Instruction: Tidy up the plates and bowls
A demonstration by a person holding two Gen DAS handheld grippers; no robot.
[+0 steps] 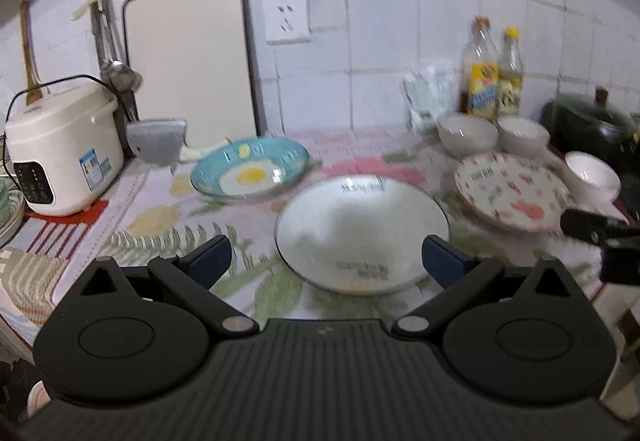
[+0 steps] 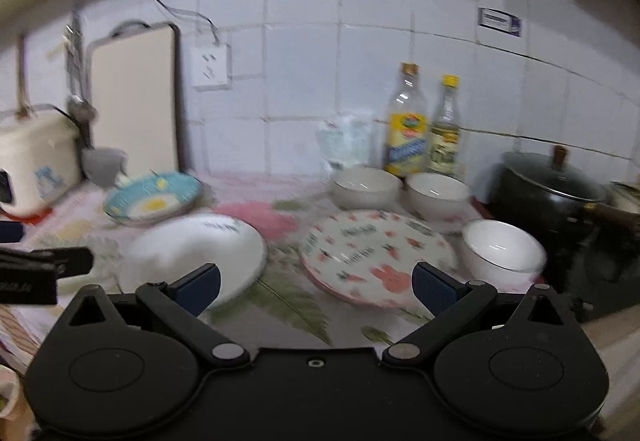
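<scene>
Left wrist view: the left gripper (image 1: 326, 261), fingers spread and empty, hovers over the white plate (image 1: 362, 233) on the counter (image 1: 160, 217). Right gripper (image 2: 316, 287), likewise spread, hangs over the rabbit-print plate (image 2: 376, 257), apparently clear of it despite blur; three bowls (image 2: 438, 195) sit just behind.

Right gripper (image 2: 316, 283): black, blue-padded fingers spread wide, holding nothing, above a floral-print counter cloth (image 2: 288, 305). Round white plate patterned with pink rabbits (image 2: 372, 257): flat on the cloth, between the fingers. Round plain white plate with dark rim lettering (image 2: 200, 253): to its left, apart. Blue plate with a fried-egg design (image 2: 154, 199): further back left. Three white ceramic bowls: two behind the rabbit plate (image 2: 366, 187) (image 2: 438, 195), one to its right (image 2: 502, 251). Black lidded pot (image 2: 548, 197): far right. Two clear glass bottles (image 2: 406, 133): against the white tiled wall (image 2: 304, 81).
</scene>
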